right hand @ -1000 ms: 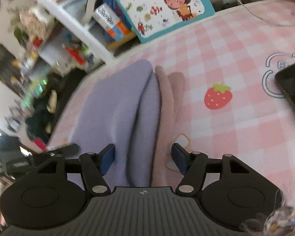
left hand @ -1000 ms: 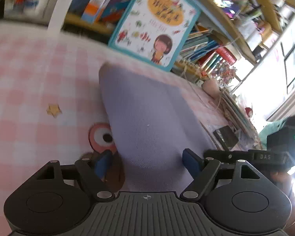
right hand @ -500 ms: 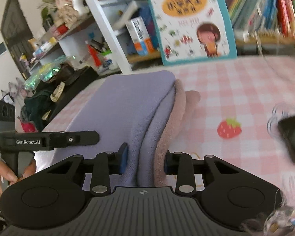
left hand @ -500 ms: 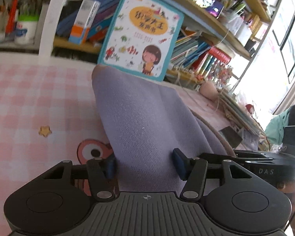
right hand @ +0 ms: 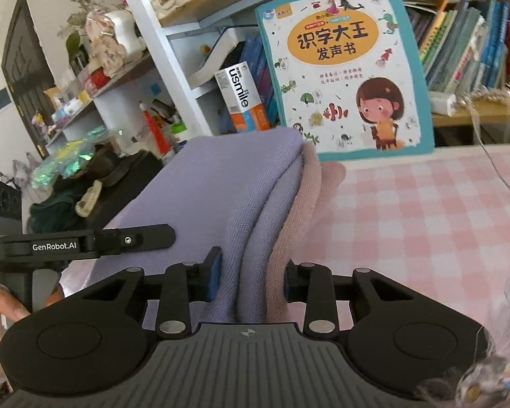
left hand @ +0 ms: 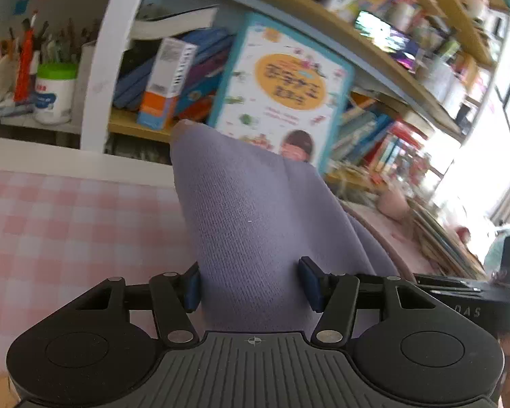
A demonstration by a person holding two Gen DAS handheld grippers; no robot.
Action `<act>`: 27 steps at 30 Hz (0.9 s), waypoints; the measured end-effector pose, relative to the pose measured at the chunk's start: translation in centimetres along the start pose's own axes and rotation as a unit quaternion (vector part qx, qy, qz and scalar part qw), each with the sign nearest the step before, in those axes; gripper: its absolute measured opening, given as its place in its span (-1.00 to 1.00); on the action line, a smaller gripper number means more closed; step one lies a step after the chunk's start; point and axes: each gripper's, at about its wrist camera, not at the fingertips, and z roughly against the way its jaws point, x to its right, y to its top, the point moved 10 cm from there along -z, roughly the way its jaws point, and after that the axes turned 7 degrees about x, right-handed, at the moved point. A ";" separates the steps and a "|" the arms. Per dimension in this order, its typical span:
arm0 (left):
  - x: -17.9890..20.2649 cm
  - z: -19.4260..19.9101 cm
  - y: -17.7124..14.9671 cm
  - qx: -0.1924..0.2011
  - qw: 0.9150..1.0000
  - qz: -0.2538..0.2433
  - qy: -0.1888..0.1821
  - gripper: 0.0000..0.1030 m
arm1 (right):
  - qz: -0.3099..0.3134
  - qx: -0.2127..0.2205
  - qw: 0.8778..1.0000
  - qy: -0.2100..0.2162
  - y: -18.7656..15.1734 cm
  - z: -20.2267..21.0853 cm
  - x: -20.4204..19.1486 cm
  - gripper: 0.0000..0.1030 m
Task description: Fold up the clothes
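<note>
Right gripper at frame bottom, pads pinching stacked lilac and pink garment folds. Left gripper at left edge beside the cloth. Picture book upper centre; checked tablecloth right.

A lavender garment with a dusty-pink layer is being shown over a pink-and-white checked table. At twelve o'clock, a teal-bordered white book with an orange oval is being displayed.
</note>
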 end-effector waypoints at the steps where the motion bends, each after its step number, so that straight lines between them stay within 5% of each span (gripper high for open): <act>1: -0.7 -0.7 0.4 0.000 1.000 0.007 0.003 0.10 | 0.000 0.001 1.000 -0.001 0.4 -0.8 0.1 -0.42; 12: -6.0 -8.6 2.5 0.002 0.997 0.081 0.015 0.09 | -0.022 0.010 0.999 -0.024 2.8 -8.6 4.2 -0.42; 19: -6.9 -10.3 2.2 0.008 0.997 0.080 0.019 0.09 | -0.028 0.020 0.999 -0.017 2.7 -10.6 5.9 -0.39; 27: -7.0 -9.3 3.0 0.018 0.998 0.035 0.057 0.30 | -0.063 0.033 0.997 -0.038 2.6 -9.9 6.7 0.10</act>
